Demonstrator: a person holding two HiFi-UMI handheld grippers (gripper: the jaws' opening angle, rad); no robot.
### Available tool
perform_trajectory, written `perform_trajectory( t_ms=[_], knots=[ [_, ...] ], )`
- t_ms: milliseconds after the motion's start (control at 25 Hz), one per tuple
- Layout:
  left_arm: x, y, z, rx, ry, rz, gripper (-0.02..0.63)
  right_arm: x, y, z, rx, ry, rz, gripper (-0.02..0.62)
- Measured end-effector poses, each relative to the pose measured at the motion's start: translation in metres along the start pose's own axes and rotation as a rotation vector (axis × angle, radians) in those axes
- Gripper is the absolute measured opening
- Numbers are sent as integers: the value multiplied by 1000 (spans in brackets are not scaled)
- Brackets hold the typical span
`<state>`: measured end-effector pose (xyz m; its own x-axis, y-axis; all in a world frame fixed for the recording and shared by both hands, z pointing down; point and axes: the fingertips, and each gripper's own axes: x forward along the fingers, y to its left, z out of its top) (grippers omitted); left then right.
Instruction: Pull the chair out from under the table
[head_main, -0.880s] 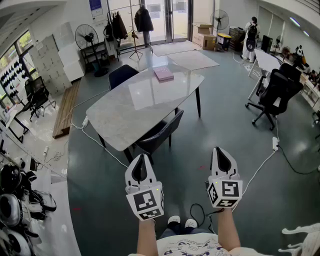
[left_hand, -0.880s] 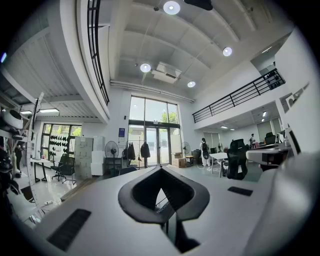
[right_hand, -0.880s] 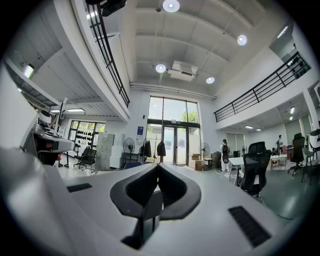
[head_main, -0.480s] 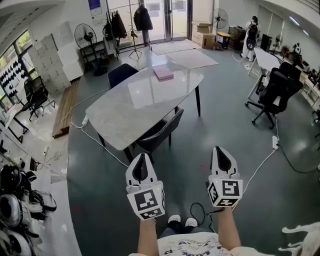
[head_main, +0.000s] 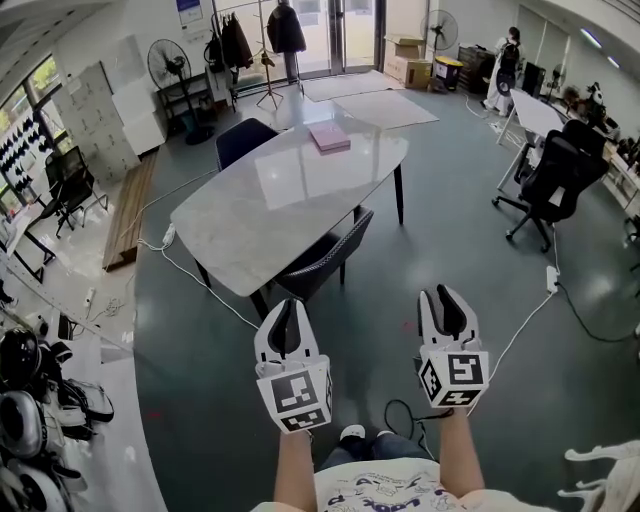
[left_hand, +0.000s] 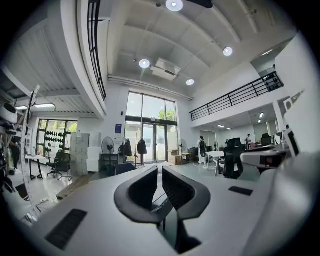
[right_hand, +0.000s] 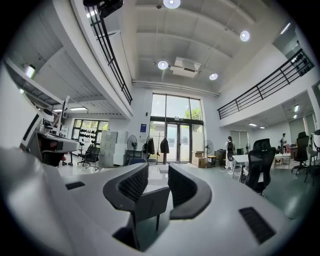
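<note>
The chair (head_main: 328, 258) is pushed under the near long edge of the surface (head_main: 250, 215). Its back faces the person and its seat is mostly hidden under the top. The left claw (head_main: 287, 303) is clenched and empty. The right claw (head_main: 445, 292) is released and empty. Both are well apart from the chair. The print on the blue poster (head_main: 190, 10) is too small to read.

The dark chair (head_main: 325, 262), with a textured back and thin dark legs, is standing upright ahead of both grippers. It is well apart from them and nearer the left gripper (head_main: 287, 312) than the right gripper (head_main: 446, 300), and its seat is sitting tucked under the table's near edge. The table (head_main: 250, 215), a pale glossy top with rounded corners on dark legs, is stretching away beyond the chair.
</note>
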<state>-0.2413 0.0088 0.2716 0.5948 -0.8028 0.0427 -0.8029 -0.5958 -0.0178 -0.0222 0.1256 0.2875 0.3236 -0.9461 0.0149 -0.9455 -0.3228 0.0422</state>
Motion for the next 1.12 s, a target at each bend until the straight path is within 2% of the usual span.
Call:
perform_trajectory(
  t_ms=[40, 120, 200, 400, 680, 1120],
  knots=[
    [2, -1, -1, -18, 4, -15, 47, 2, 1, -2, -1, 6, 4, 141],
    [7, -6, -6, -34, 11, -55, 154, 5, 3, -7, -3, 15, 3, 161],
    [12, -8, -10, -23, 15, -75, 179, 10, 4, -10, -5, 25, 5, 191],
    [26, -6, -16, -14, 26, -87, 183, 25, 4, -17, -16, 47, 6, 239],
    [67, -3, -25, 6, 46, -64, 181, 66, -19, -25, -37, 52, -6, 247],
    [195, -21, -32, 30, 75, 8, 184, 204, -79, -41, -35, 79, 83, 249]
  ],
)
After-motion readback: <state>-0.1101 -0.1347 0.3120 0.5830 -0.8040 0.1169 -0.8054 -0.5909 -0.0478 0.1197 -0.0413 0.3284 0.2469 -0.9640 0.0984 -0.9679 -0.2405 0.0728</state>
